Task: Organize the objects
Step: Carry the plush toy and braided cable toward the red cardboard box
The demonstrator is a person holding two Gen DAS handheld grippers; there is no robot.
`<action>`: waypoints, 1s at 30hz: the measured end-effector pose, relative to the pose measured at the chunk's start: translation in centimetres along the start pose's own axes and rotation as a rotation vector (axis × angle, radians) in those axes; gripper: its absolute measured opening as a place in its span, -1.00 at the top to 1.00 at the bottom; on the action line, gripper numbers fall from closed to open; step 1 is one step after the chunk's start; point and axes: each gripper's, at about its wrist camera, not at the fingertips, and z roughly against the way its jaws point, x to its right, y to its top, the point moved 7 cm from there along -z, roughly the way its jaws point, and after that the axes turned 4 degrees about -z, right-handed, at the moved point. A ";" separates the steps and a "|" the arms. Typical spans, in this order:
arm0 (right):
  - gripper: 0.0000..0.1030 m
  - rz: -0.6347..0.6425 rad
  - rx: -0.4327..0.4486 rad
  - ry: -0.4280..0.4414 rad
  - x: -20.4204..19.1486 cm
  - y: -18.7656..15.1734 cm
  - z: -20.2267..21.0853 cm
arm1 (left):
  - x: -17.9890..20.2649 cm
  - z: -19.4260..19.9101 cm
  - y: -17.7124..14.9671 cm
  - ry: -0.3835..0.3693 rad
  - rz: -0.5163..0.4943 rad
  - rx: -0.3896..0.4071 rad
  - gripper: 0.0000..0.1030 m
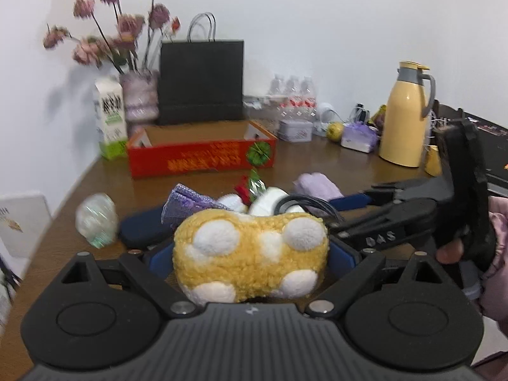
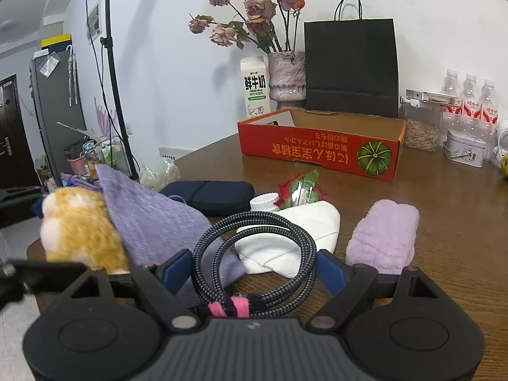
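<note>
My left gripper (image 1: 250, 254) is shut on a yellow plush with white spots (image 1: 250, 254), held just above the table; the plush also shows in the right wrist view (image 2: 79, 231). My right gripper (image 2: 254, 266) is shut on a coiled braided cable (image 2: 254, 254) with a pink strap. A purple pouch (image 2: 152, 219), a dark blue case (image 2: 212, 193), a white cloth (image 2: 298, 231), a lilac fluffy cloth (image 2: 384, 235), a white-capped bottle (image 2: 263, 201) and a red-green wrapper (image 2: 298, 187) lie ahead. The open red cardboard box (image 2: 317, 152) stands behind them.
Behind the box stand a milk carton (image 2: 254, 89), a vase of dried roses (image 2: 285, 76), a black paper bag (image 2: 350, 66) and water bottles (image 2: 470, 101). A yellow thermos (image 1: 406, 114) and a tin (image 1: 295, 130) stand at the right. A crumpled plastic bag (image 1: 95, 219) lies left.
</note>
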 end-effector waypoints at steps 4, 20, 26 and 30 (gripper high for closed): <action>-0.63 -0.008 0.019 -0.010 0.0 0.2 0.5 | -0.2 0.0 0.9 0.066 -0.099 0.005 -0.84; -0.63 -0.061 0.072 -0.065 2.4 0.3 2.8 | 2.9 -3.6 -1.2 0.188 -0.395 -0.100 -0.84; -0.63 -0.069 0.084 -0.043 2.4 0.3 2.8 | 0.9 -2.8 -1.5 0.293 -0.446 -0.135 -0.84; -0.63 -0.072 0.088 -0.038 2.4 0.2 2.8 | -0.9 -1.7 -1.4 0.351 -0.414 -0.134 -0.85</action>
